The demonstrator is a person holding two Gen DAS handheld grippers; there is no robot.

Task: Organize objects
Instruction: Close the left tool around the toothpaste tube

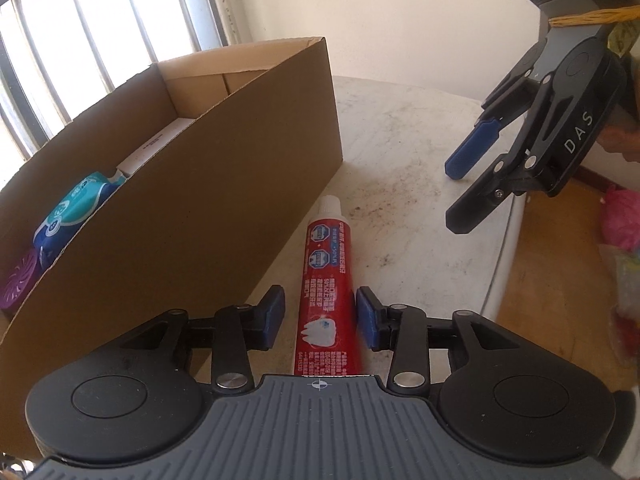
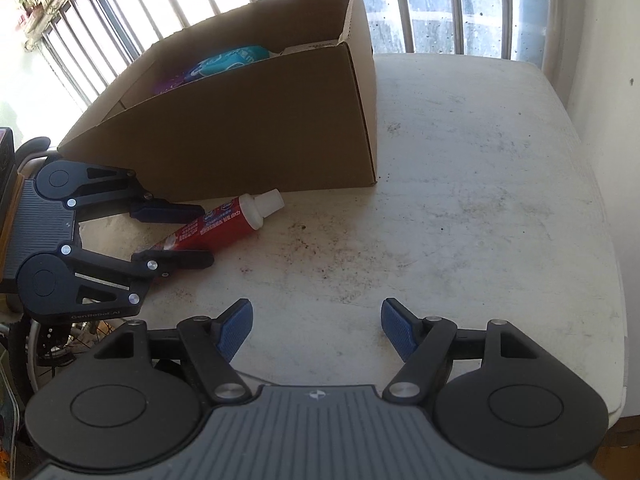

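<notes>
Left and right wrist views. We saw the toothpaste tube [image 1: 326, 280] lying flat on the desk [image 1: 420, 184], just beside the near wall of the cardboard box [image 1: 224, 184], its white cap pointing away from the left tool [image 1: 320, 316]. The left tool's blue pads stood apart on either side of the tube's lower body, with a visible gap on each side, so we judged the tube straddled but not clamped. The right tool [image 2: 316, 328] hovered over bare desk, well apart from the tube, its pads spread wide and holding nothing. Inside the box we noted a blue-green packet [image 1: 76, 208], a purple disc [image 1: 18, 280] and a white carton [image 1: 160, 144].

Risks, in our judgement: the tube was soft and rounded, so a pinch near its flat crimped end could let it pivot and droop cap-down, or slide out during the lift. One pad stood close to the box wall; closing askew could nudge the light box or catch the cardboard. A hard squeeze could also deform the tube. Clearing the tall box wall with a dangling tube risked snagging the cap on the rim.
</notes>
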